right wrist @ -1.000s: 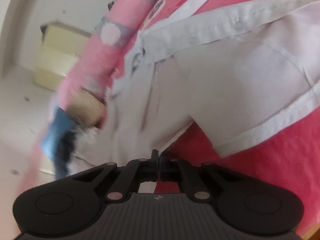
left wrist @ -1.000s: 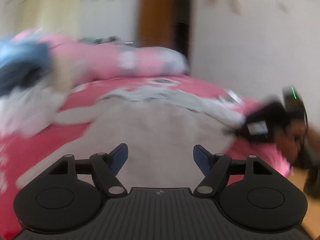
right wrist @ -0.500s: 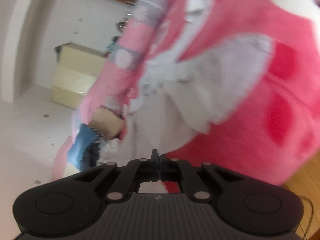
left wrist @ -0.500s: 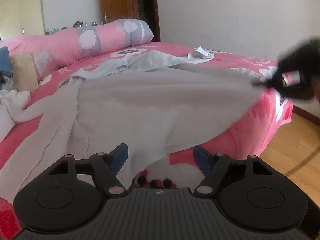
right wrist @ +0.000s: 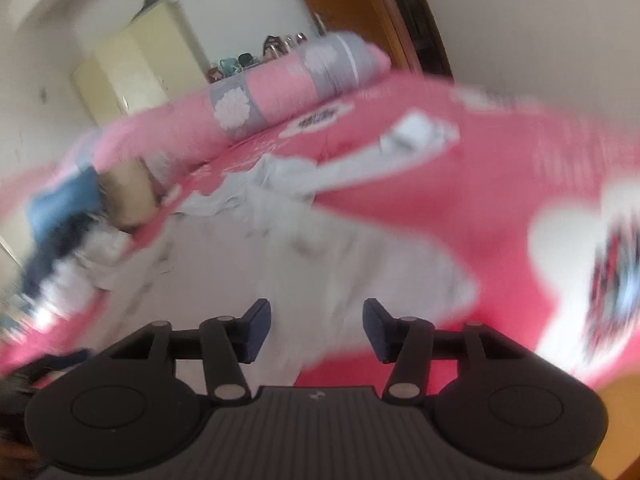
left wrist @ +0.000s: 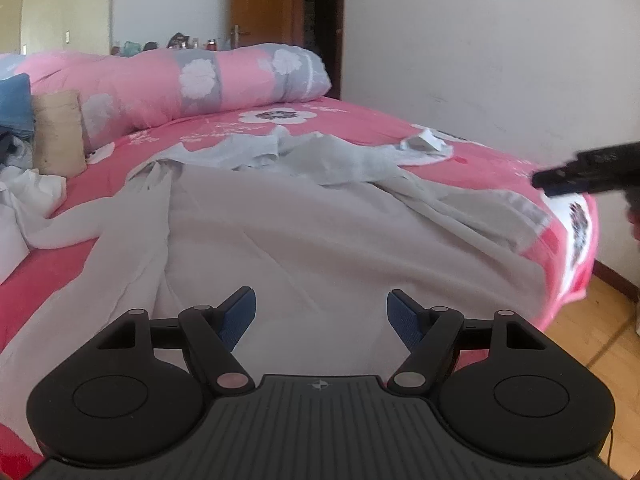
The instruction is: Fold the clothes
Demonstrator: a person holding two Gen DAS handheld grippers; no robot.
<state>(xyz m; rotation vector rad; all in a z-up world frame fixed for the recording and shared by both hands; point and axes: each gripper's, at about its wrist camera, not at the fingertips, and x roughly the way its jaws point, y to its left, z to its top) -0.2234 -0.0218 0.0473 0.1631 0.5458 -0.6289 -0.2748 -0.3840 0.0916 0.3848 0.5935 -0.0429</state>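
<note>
Your shirt lies flat at the bed's near edge; right gripper just opened, left gripper spread, both empty. Next, grab a side and fold inward.

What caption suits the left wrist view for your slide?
Open left gripper hovers over a pale shirt spread on a pink bed.

Home bedroom: bed w/ pink floral sheet, rolled pink-grey quilt at its far side, cream wardrobe by the wall, wooden door, wood floor. Clothes piled at bed's left edge.
</note>
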